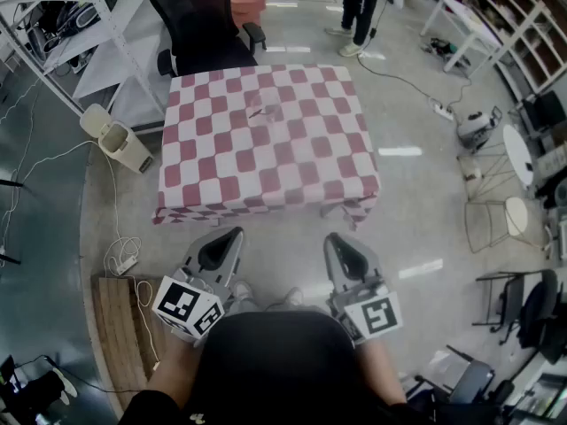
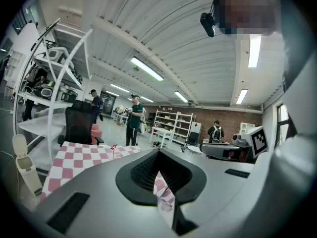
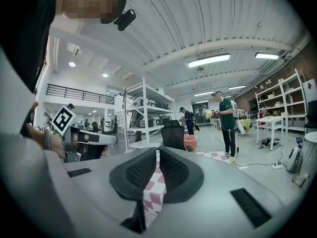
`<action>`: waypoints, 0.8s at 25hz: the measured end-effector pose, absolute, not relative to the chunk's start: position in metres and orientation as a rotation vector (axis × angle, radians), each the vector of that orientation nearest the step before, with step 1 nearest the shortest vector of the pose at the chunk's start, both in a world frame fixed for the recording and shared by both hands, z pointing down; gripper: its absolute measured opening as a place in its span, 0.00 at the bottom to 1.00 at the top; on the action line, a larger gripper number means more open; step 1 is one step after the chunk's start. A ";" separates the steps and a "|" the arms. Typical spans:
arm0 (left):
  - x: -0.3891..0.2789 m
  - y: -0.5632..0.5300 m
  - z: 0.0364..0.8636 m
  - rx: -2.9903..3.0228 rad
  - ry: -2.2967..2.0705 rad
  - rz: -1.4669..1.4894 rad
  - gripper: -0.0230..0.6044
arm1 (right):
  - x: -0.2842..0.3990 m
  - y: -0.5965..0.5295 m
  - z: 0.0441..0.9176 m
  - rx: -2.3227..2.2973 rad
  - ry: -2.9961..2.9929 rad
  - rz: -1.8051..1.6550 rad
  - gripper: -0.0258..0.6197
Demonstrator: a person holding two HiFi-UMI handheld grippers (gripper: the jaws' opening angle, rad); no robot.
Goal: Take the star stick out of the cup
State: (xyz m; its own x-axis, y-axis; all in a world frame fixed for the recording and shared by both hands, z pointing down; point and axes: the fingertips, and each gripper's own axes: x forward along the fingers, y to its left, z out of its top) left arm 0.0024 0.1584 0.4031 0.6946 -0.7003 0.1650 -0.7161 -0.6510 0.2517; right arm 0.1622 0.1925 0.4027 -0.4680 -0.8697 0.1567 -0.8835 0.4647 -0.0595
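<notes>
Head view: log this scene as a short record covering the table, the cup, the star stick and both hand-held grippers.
table: covered with a red-and-white checkered cloth
cup: on the table's far half, small and clear
star stick: upright at the cup, untouched
left hand-held gripper: shut, empty, short of the table
right hand-held gripper: shut, empty, short of the table

Left hand-held gripper (image 1: 229, 237), right hand-held gripper (image 1: 337, 240), side by side, jaws together

Surface (image 1: 292, 166): checkered top open all round the cup (image 1: 267, 112) near its far middle. Far edge: office chair (image 1: 199, 20) close behind. Left corner: bin (image 1: 115, 138) beside. Near edge: bare floor (image 1: 283, 244).
</notes>
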 end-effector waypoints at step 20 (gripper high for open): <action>-0.127 0.153 0.423 2.633 -1.017 0.083 0.10 | 0.051 0.173 0.396 1.698 -2.516 0.223 0.09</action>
